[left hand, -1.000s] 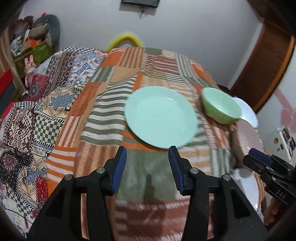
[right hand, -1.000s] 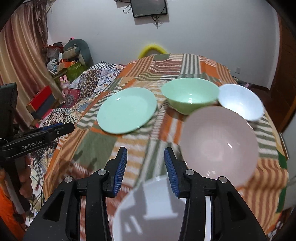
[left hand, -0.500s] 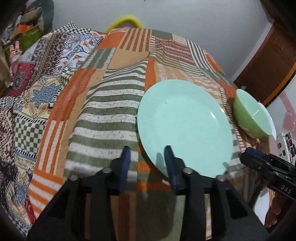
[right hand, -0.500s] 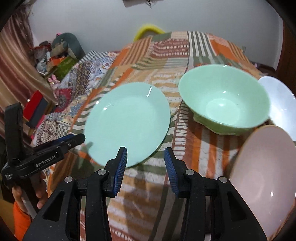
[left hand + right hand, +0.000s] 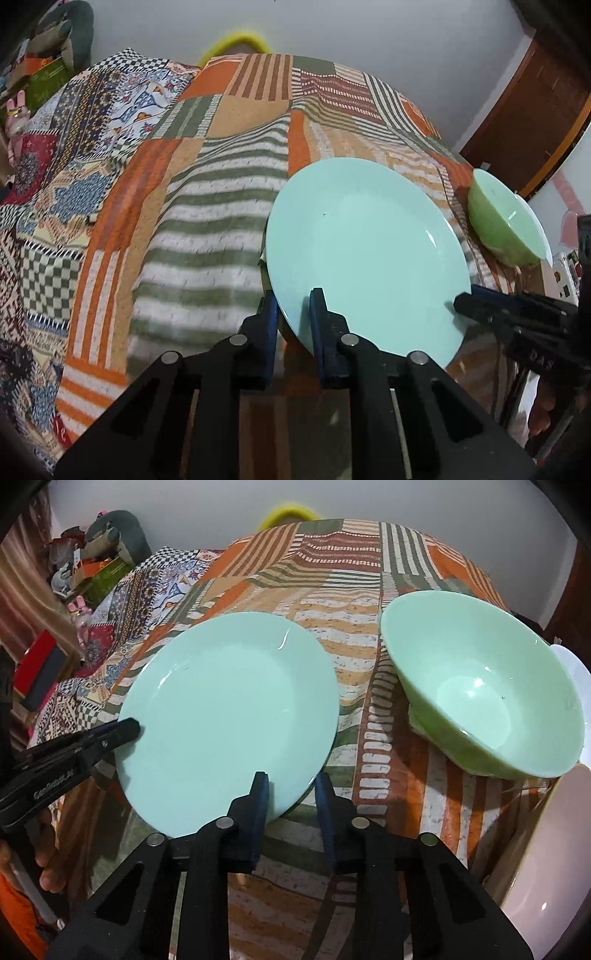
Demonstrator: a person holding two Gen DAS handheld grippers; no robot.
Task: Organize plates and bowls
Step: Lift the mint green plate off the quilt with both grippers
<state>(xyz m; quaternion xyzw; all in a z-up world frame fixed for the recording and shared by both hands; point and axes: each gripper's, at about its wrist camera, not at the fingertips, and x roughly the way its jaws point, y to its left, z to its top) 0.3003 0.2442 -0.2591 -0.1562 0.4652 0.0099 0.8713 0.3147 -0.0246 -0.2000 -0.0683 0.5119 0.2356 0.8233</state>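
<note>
A mint-green plate (image 5: 365, 254) lies on the patchwork-covered table and shows in the right wrist view too (image 5: 225, 716). My left gripper (image 5: 293, 308) has its jaws closed on the plate's near-left rim. My right gripper (image 5: 290, 790) straddles the plate's near-right rim with its jaws still apart; whether the pads touch is unclear. A green bowl (image 5: 480, 679) stands to the right of the plate, also in the left wrist view (image 5: 506, 221). A pink bowl (image 5: 546, 853) sits at the near right edge.
A white plate (image 5: 570, 668) peeks out behind the green bowl. The patchwork cloth (image 5: 207, 206) covers the table; a second patterned cloth (image 5: 55, 177) lies to the left. Clutter and toys (image 5: 92, 554) stand at the far left, a yellow chair back (image 5: 288, 513) behind.
Both grippers have moved forward to the mint-green plate. My left gripper's jaws have closed on its rim; my right gripper has come in around the other side of the rim.
</note>
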